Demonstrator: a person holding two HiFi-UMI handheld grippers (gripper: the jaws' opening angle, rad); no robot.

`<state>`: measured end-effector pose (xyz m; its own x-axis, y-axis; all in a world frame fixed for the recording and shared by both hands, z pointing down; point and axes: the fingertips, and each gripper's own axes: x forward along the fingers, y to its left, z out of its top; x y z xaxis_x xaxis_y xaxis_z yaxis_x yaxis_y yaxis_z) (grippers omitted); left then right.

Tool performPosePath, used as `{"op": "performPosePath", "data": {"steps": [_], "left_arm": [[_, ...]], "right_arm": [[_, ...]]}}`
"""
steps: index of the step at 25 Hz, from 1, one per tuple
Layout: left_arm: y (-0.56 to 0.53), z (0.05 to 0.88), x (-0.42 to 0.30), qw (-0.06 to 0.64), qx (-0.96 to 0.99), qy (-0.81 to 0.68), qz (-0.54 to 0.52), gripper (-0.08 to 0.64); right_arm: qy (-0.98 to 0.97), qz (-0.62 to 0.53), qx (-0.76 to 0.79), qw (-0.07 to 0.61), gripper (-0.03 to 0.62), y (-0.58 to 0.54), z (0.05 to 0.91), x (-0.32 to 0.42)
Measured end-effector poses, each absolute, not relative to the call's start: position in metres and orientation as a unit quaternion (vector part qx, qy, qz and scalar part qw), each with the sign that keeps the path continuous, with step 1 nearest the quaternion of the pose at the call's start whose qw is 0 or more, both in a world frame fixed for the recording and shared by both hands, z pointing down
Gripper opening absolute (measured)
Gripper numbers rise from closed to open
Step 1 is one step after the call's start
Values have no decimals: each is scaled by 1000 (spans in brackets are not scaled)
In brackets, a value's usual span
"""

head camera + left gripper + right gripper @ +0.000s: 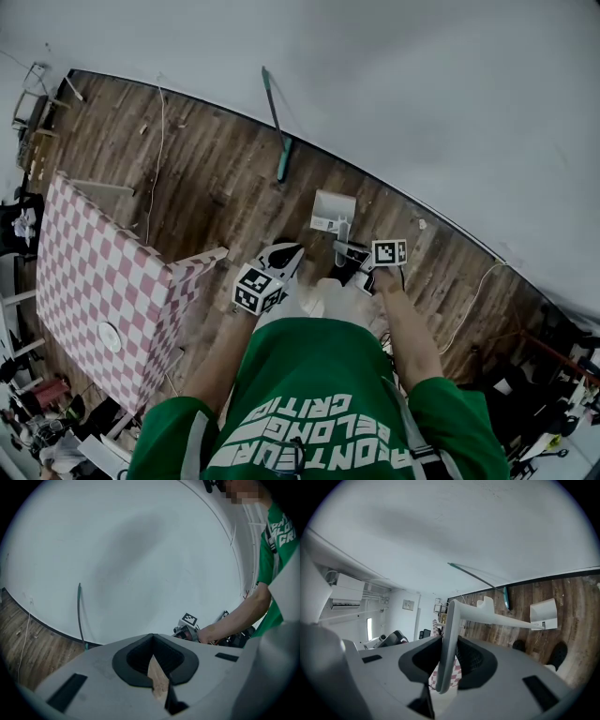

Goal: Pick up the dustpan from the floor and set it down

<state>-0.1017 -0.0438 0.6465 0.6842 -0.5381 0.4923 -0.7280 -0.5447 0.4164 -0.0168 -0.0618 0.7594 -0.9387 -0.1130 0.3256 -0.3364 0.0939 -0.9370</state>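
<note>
The white dustpan (333, 211) stands on the wood floor near the wall, its long handle (343, 232) rising toward me. My right gripper (351, 251) is shut on the top of that handle. In the right gripper view the handle's grip (449, 644) sits clamped between the dark pads, and the shaft runs down to the pan (543, 613). My left gripper (277, 262) hovers to the left of the dustpan, holding nothing. Its pads (136, 660) meet at the tips, with a sliver of floor showing behind them. The right gripper (187, 629) also shows in the left gripper view.
A green-handled broom (275, 117) leans against the white wall behind the dustpan. A table with a red-checked cloth (103, 291) stands at the left. A thin cable (157, 150) runs along the floor, and clutter lies at the far right (553, 375). My shoes (558, 653) are near the pan.
</note>
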Motion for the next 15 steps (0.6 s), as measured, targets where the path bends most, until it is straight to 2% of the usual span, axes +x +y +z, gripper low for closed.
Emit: {"op": "performPosePath", "data": {"steps": [15], "left_arm": [[-48,641,-96,295,876,-349,153,3]], "right_arm": [[-749,638,169,55,97,-56,724,0]]}}
